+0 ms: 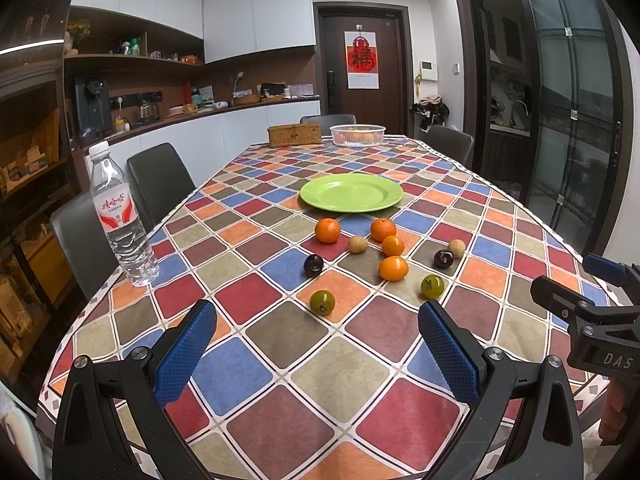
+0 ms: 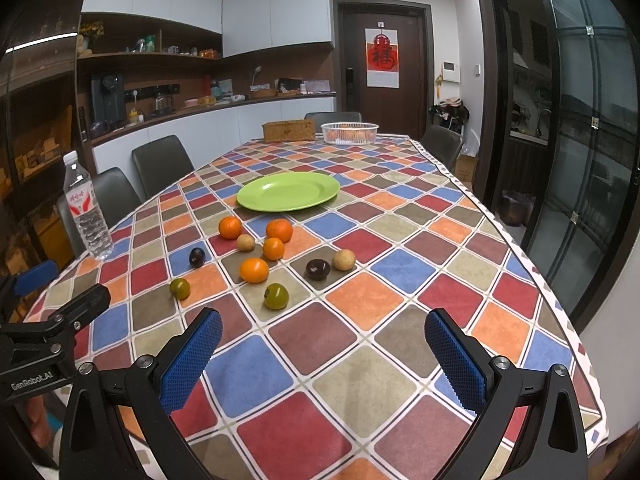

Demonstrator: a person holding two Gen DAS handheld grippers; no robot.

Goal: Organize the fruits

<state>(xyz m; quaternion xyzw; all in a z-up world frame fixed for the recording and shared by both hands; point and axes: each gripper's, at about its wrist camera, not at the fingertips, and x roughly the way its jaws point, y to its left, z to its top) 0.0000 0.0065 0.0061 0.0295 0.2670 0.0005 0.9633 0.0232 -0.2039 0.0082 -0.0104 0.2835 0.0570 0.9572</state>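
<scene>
A bare green plate lies mid-table on the checked cloth. In front of it lie several oranges, two dark plums, two tan longans and two green fruits. My left gripper hovers open over the near table edge, just short of the green fruits, holding nothing. My right gripper is open too, empty, to the right of the fruit cluster. Each gripper shows at the edge of the other's view.
A water bottle stands near the left table edge. At the far end sit a woven box and a clear basket with fruit inside. Dark chairs line the left side and far end.
</scene>
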